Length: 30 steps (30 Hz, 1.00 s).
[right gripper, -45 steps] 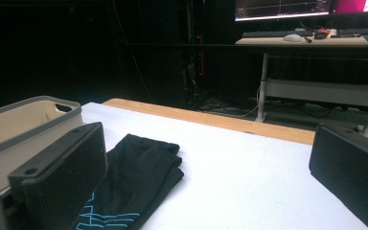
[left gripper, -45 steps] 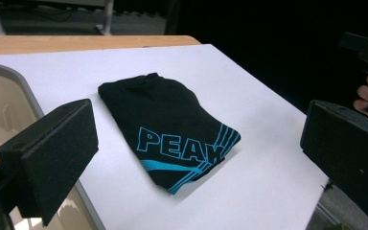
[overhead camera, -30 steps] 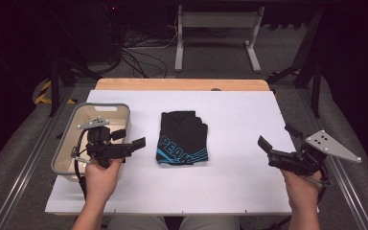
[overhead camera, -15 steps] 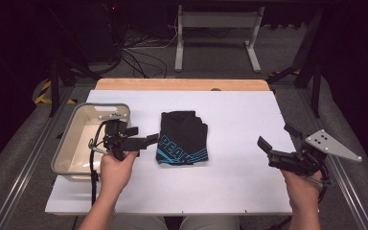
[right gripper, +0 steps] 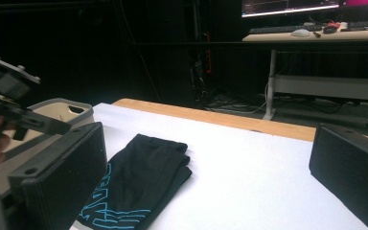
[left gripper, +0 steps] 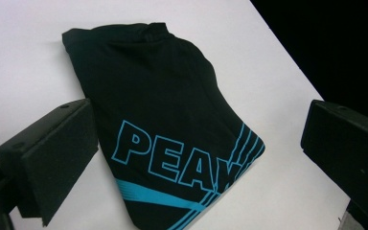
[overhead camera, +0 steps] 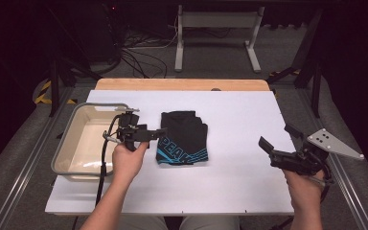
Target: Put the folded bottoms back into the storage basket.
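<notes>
A folded black shirt (overhead camera: pixel 184 136) with blue "PEAK" lettering lies mid-table, seen close up in the left gripper view (left gripper: pixel 172 110) and lower left in the right gripper view (right gripper: pixel 139 182). My left gripper (overhead camera: pixel 160 132) hovers at the shirt's left edge and points at it. Its jaws stand wide apart with nothing between them (left gripper: pixel 199 153). My right gripper (overhead camera: pixel 277 138) is held over the table's right side, well clear of the shirt, open and empty (right gripper: pixel 206 177).
A beige tub (overhead camera: pixel 64 143) with a grey rim sits at the table's left edge, just behind the left hand. A wooden strip (overhead camera: pixel 182 84) runs along the far edge. Bare white tabletop (overhead camera: pixel 239 158) lies between the shirt and the right gripper.
My left gripper has moved right, from over the tub to the shirt's left edge. The right gripper and the shirt have stayed put.
</notes>
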Tool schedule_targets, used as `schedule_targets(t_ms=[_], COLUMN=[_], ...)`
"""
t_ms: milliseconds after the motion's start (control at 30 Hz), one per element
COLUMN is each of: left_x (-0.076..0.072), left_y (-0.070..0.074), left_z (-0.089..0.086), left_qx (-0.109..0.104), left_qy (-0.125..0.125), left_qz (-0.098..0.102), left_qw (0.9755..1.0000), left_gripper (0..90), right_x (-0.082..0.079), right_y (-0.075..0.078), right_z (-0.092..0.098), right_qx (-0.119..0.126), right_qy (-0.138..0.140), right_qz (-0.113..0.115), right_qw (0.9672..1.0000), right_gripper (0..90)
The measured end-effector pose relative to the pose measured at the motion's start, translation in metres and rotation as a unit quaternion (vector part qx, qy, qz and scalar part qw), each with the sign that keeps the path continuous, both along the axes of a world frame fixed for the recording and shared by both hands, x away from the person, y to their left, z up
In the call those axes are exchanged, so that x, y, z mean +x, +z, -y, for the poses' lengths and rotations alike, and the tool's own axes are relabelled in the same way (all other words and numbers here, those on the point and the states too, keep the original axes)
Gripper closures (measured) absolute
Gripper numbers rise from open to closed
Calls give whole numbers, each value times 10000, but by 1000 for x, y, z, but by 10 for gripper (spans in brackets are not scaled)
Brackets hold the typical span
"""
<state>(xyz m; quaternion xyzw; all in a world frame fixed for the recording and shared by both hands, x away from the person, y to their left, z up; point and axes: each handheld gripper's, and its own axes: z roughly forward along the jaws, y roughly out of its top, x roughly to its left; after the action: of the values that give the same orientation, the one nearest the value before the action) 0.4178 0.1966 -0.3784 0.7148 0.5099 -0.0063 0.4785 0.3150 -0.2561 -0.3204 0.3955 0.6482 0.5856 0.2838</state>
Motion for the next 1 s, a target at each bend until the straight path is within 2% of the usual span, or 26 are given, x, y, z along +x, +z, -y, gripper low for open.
schedule_targets(t_ms=[67, 133, 367, 533, 867, 1000], left_x=[4, 7, 20, 27, 37, 41], left_y=[-4, -7, -18, -24, -35, -39], left_z=[2, 5, 6, 8, 16, 19], left_qx=[-43, 31, 267, 463, 671, 800], left_qy=[-49, -72, 134, 232, 262, 321], left_qz=[-89, -144, -328, -444, -660, -748], left_qw=[9999, 9999, 9990, 9977, 9952, 9935], left_gripper=[0, 0, 0, 0, 0, 0], right_x=[0, 1, 0, 0, 0, 0], right_y=[0, -1, 0, 0, 1, 1], right_z=[1, 1, 1, 3, 2, 3], right_qx=[32, 45, 58, 70, 76, 64], right_qy=[34, 63, 113, 116, 145, 139], right_qz=[-10, -26, -46, -56, -49, -55], right_qw=[10000, 10000, 9999, 9999, 9999, 9999], right_gripper=[0, 0, 0, 0, 0, 0])
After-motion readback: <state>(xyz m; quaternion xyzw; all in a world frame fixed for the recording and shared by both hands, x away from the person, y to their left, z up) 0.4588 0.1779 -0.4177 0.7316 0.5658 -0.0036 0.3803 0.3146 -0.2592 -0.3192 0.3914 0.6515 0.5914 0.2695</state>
